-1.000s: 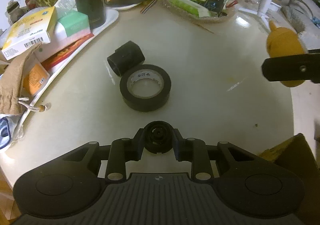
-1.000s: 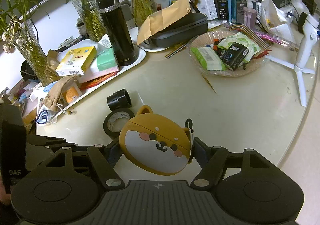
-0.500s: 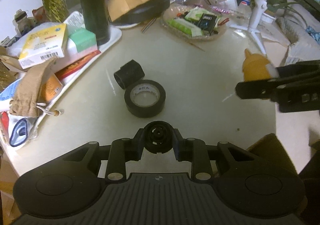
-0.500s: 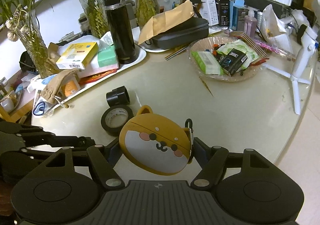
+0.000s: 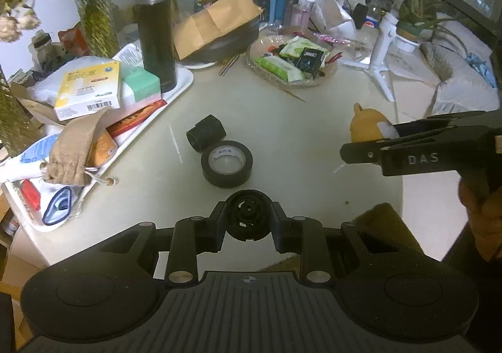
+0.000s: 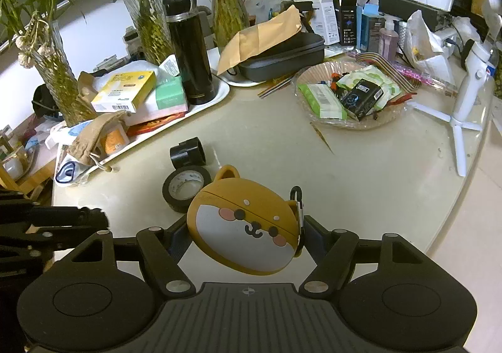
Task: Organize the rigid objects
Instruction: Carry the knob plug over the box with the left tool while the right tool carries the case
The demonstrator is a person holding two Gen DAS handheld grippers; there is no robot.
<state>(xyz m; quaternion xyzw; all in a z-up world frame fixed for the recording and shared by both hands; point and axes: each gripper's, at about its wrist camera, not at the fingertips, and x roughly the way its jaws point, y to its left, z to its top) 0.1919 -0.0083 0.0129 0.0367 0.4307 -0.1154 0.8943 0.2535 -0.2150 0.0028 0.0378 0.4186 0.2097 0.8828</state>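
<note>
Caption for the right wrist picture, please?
Right claw grips a dog-faced case above a table, near black tape.

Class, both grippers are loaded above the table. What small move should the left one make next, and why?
Probably lower the left gripper and set its small black round part beside the tape roll and black cap, since like black items already sit together there on the table.

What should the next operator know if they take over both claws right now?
Left claw: shut on a small round black part, held above the table.
Right claw: shut on the orange dog-face case, also off the table.
On the table: the black tape roll lies flat, with the black cylinder on its side right next to it.
Done: two items picked up.
Left: place both; the tape and cylinder are untouched.
</note>
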